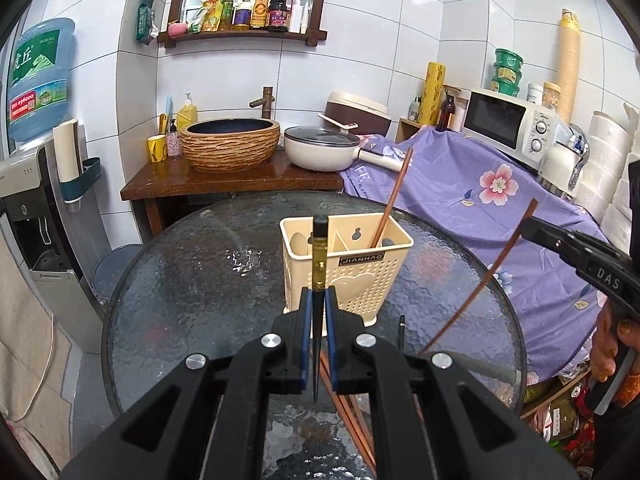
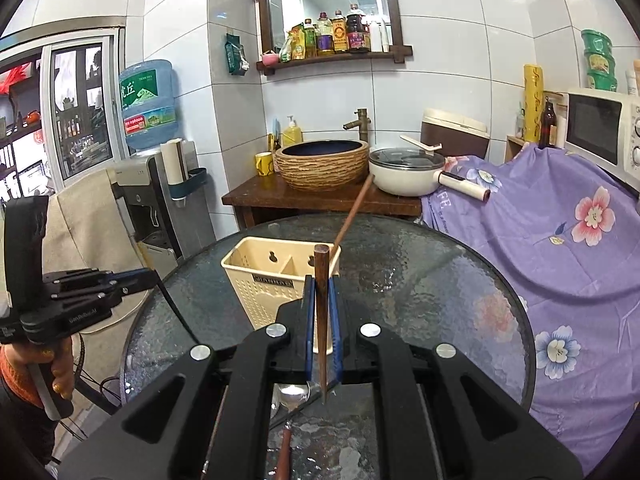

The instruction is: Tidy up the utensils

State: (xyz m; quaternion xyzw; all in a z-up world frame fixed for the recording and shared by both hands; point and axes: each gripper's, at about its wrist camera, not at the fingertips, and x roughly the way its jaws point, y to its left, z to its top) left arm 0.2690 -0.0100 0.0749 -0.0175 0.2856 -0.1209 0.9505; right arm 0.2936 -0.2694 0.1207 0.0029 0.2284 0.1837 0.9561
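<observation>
Two grippers loaded – left gripper [image 1: 317, 312] clamps black chopstick [image 1: 320, 256], right gripper [image 2: 321, 304] clamps brown chopstick [image 2: 321, 280] – both upright, presumably for drop into holder [image 1: 352, 268]

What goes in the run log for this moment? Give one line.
left gripper: shut on black chopstick | right gripper: shut on brown chopstick | holder: one chopstick inside | spoon: on table

Woven basin [image 1: 230, 144] on wooden counter [image 1: 224, 182], white pan [image 1: 320, 148] beside it; microwave [image 1: 508, 122] above purple floral cloth [image 1: 480, 200].
</observation>
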